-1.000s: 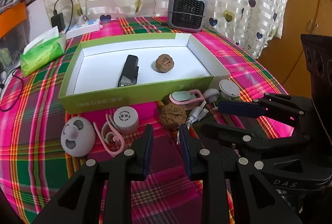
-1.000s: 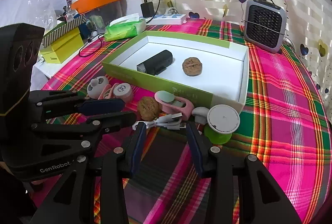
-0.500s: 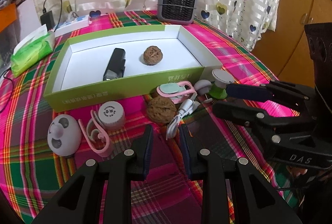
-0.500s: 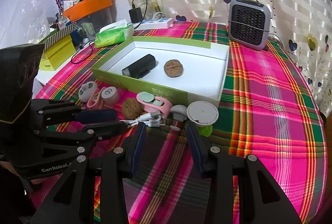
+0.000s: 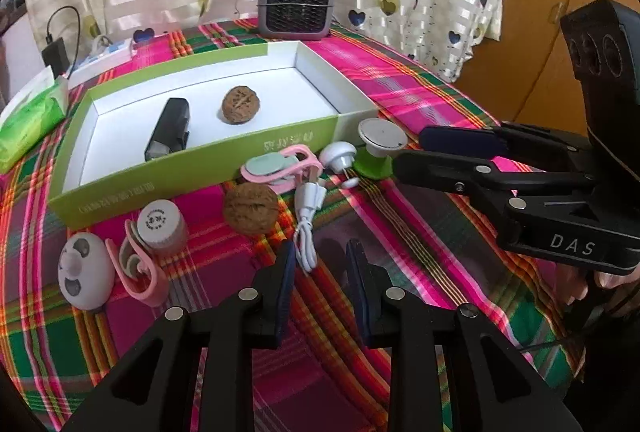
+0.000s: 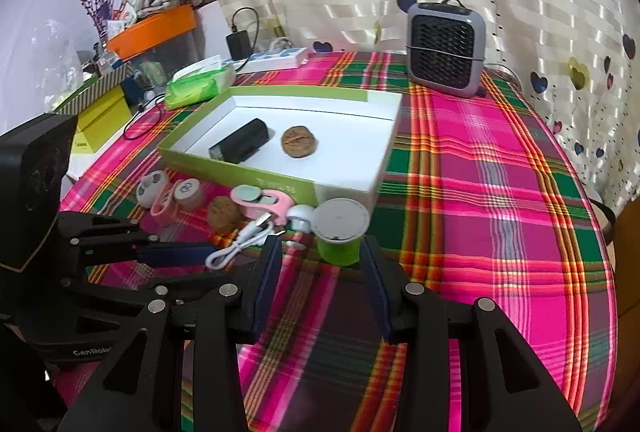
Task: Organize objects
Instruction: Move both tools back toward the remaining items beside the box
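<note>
A green box (image 5: 200, 160) (image 6: 256, 174) with a white inside holds a black block (image 5: 168, 130) (image 6: 240, 142) and a walnut (image 5: 241, 104) (image 6: 299, 143). In front of it lie a second walnut (image 5: 251, 207) (image 6: 225, 219), a white cable (image 5: 308, 220) (image 6: 240, 242), a pink clip (image 5: 280, 168) (image 6: 260, 201), a green-based round cap (image 5: 378, 148) (image 6: 340, 232), a small jar (image 5: 160, 226) and a white egg-shaped gadget (image 5: 84, 272). My left gripper (image 5: 320, 268) is open and empty, just short of the cable. My right gripper (image 6: 320, 264) is open and empty, right before the green cap.
A grey mini heater (image 5: 296, 2) (image 6: 444, 46) stands behind the box. A green tissue pack (image 5: 30, 120) (image 6: 200, 86), a power strip (image 6: 276, 58) and a charger sit at the back left. The plaid cloth (image 6: 480, 212) covers the round table.
Both grippers have drawn back a little from the objects and turned rightward; the right one now faces the green cap. Nothing on the table has moved.
</note>
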Demonstrator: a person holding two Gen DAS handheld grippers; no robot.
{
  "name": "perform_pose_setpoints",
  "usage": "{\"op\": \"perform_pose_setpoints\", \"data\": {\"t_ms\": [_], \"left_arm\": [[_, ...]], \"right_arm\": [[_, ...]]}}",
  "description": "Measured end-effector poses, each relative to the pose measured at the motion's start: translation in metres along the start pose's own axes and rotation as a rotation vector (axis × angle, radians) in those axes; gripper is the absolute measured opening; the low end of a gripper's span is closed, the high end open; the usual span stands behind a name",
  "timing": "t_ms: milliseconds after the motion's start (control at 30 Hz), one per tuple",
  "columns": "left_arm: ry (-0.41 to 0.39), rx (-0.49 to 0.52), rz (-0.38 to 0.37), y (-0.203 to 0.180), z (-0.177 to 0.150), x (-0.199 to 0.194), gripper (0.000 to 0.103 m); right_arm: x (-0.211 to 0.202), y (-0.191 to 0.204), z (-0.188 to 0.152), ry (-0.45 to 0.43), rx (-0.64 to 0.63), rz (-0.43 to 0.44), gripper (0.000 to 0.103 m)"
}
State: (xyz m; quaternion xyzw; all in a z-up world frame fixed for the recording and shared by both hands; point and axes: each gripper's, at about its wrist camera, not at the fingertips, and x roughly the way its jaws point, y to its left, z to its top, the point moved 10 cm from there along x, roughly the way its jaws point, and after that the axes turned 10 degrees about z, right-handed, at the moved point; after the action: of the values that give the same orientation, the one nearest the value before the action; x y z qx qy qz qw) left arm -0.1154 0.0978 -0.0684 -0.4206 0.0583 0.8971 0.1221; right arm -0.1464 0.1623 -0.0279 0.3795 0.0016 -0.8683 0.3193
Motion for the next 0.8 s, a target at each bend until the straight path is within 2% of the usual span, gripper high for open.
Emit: {"op": "perform_pose_setpoints", "data": {"t_ms": [200,700,767,800], "left_arm": [[-0.004,0.014,0.046,0.000,0.007,0.007,0.024],[-0.006,0.017,0.074,-0.007,0.026,0.023,0.024],[-0.006,0.017,0.081,-0.006,0.026,0.024,0.014],[-0.006,0.012,0.077,-0.006,0.026,0.024,0.013]], "right_arm": [[0.006,-0.004,0.001,0.011,-0.002,0.003,0.042],[0.009,-0.014,0.001,0.011,0.019,0.015,0.042],[0.009,-0.015,0.001,0.014,0.021,0.015,0.042],[0.010,-0.015,0.001,0.015,0.022,0.015,0.042]]}}
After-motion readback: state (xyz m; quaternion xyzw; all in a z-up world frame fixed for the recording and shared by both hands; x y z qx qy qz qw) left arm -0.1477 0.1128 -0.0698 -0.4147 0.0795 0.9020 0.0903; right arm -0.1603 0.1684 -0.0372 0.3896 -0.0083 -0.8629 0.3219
